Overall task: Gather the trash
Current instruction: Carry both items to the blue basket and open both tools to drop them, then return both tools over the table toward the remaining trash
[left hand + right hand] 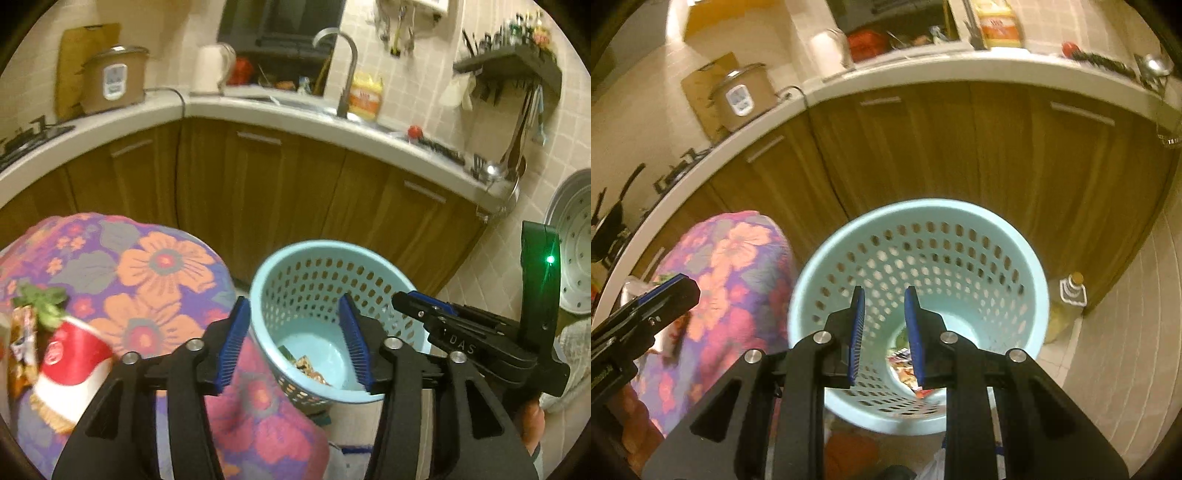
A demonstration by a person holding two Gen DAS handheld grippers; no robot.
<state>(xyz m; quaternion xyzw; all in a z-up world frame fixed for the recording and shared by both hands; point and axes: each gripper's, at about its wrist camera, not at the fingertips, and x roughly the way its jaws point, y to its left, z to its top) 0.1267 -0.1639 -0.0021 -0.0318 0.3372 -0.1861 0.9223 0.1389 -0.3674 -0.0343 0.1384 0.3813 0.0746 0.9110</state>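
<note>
A light-blue perforated basket stands on the floor beside a table draped in floral cloth. Wrappers lie in its bottom. My left gripper hovers open over the basket's near-left rim, with nothing between its blue pads. On the cloth at the left are a red-and-white paper cup, a snack wrapper and green leaves. My right gripper hangs above the basket mouth. Its pads stand a narrow gap apart and hold nothing. The trash shows below them.
Wooden cabinets under a white counter curve behind the basket. An oil bottle stands on the floor right of the basket. A bag and other clutter lie on the floor under my right gripper. The left gripper shows over the cloth.
</note>
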